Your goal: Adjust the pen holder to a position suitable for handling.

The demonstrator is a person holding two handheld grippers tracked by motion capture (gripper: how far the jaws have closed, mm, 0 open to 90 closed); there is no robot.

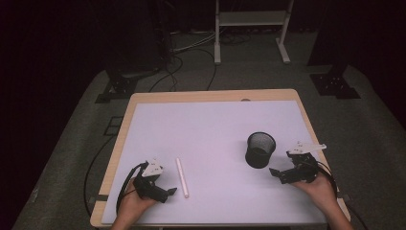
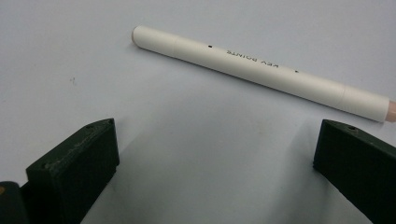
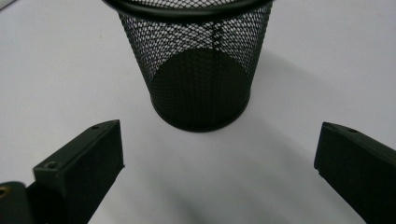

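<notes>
A white pen [image 1: 182,177] lies flat on the white table mat, near the front left. In the left gripper view the pen [image 2: 261,72] runs across just beyond the jaws and carries small dark print. My left gripper [image 1: 171,192] sits just left of the pen, open and apart from it; its midpoint [image 2: 215,154] has only mat under it. A black mesh cup [image 1: 260,149] stands upright at the right. My right gripper [image 1: 274,172] is just to its right and nearer the front, open, facing the cup [image 3: 201,70], with a gap between them [image 3: 219,154].
The white mat [image 1: 210,129] covers most of a wooden table [image 1: 143,97]. Beyond the far edge are floor cables [image 1: 182,67], black stand feet [image 1: 119,86] and a white frame [image 1: 251,28]. A cable trails off the table's left edge.
</notes>
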